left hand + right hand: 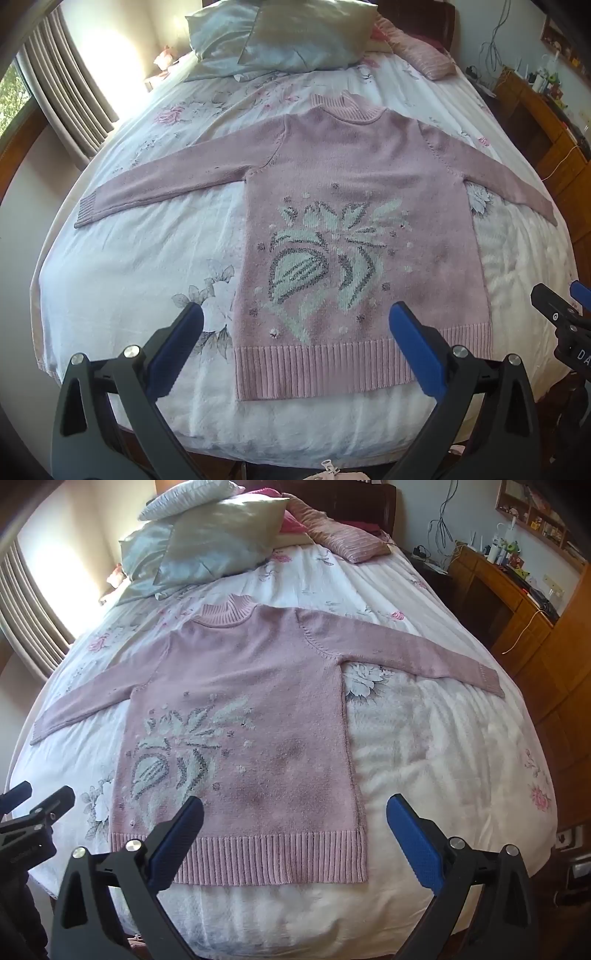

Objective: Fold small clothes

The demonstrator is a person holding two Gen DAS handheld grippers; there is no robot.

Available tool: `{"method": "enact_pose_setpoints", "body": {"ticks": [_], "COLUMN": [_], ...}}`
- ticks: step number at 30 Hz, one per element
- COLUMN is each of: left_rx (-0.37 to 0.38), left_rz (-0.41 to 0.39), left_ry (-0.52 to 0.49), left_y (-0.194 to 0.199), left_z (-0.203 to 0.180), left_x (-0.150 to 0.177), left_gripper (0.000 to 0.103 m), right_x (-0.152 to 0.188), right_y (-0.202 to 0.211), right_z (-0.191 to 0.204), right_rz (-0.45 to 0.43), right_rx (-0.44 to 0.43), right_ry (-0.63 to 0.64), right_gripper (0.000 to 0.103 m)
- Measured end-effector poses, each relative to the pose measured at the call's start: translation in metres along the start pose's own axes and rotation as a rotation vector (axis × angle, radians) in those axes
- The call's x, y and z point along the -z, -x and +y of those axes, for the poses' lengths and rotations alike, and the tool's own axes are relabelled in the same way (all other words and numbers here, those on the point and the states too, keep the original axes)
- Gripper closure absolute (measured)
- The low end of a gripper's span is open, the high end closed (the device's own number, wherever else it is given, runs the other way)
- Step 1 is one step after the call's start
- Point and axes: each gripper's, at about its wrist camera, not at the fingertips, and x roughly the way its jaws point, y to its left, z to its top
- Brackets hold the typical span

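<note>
- Both grippers hang above the foot of the bed (122,266), holding nothing. Left gripper (295,347) has its blue pads spread wide over the hem; right gripper (295,834) is just as wide, over the hem's right corner.
- Between them and the pillows (207,542), the sweater (354,206) lies flat and face up on the floral cover, collar (345,107) toward the pillows, ribbed hem (332,369) nearest me.
- Its sleeves are spread out to either side: the left sleeve (159,188) runs toward the window side, the right sleeve (417,657) toward the desk side.
- I judge it a soft, fairly thick knit: light enough for one gripper, but floppy. It will sag and stretch if I lift it from one point.
- Knit on cotton cover should drag rather than slide, so I'd lift each part clear instead of pulling it across.
- Ribbed cuffs and hem look the firmest places to pinch. The plain body would bunch up in the pads.
- My pick for a first hold is a cuff, carrying that sleeve in across the chest.
- For the body fold I'd take the two hem corners, one per gripper, and carry them toward the collar.
- Nothing fragile, though the small raised stitches by the flower motif (321,258) could snag.
</note>
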Motion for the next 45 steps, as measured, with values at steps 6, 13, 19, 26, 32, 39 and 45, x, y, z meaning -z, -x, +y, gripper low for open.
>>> {"method": "enact_pose_setpoints", "body": {"ticks": [6, 13, 19, 26, 32, 39, 45], "left_rx": [0.001, -0.002, 0.000, 0.000, -0.002, 0.000, -0.002], "left_rz": [-0.027, -0.040, -0.041, -0.040, -0.040, -0.039, -0.042], "left_ry": [0.000, 0.003, 0.003, 0.002, 0.002, 0.002, 0.002], "left_y": [0.0053, 0.0066, 0.0060, 0.0043, 0.0030, 0.0035, 0.0033], "left_z": [-0.0001, -0.0008, -0.0017, -0.0032, -0.0038, -0.0029, -0.0031], "left_x": [0.0002, 0.0006, 0.0015, 0.0007, 0.0007, 0.0005, -0.0001], "left_gripper": [0.003, 0.003, 0.003, 0.003, 0.003, 0.003, 0.003], "right_x": [0.0003, -0.0025, -0.0034, -0.0055, -0.0050, -0.0053, -0.0054], "right_y": [0.0056, 0.0100, 0.0100, 0.0093, 0.0092, 0.0081, 0.0076], "right_z": [0.0010, 0.0013, 0.0011, -0.0008, -0.0008, -0.0018, -0.0027], "right_rz": [-0.020, -0.037, -0.039, -0.037, -0.037, -0.037, -0.042], "right_rx": [0.016, 0.018, 0.020, 0.019, 0.020, 0.019, 0.017], "right_ry": [0.008, 0.015, 0.014, 0.011, 0.009, 0.009, 0.006], "right_gripper": [0.004, 0.004, 0.004, 0.004, 0.004, 0.004, 0.004]}}
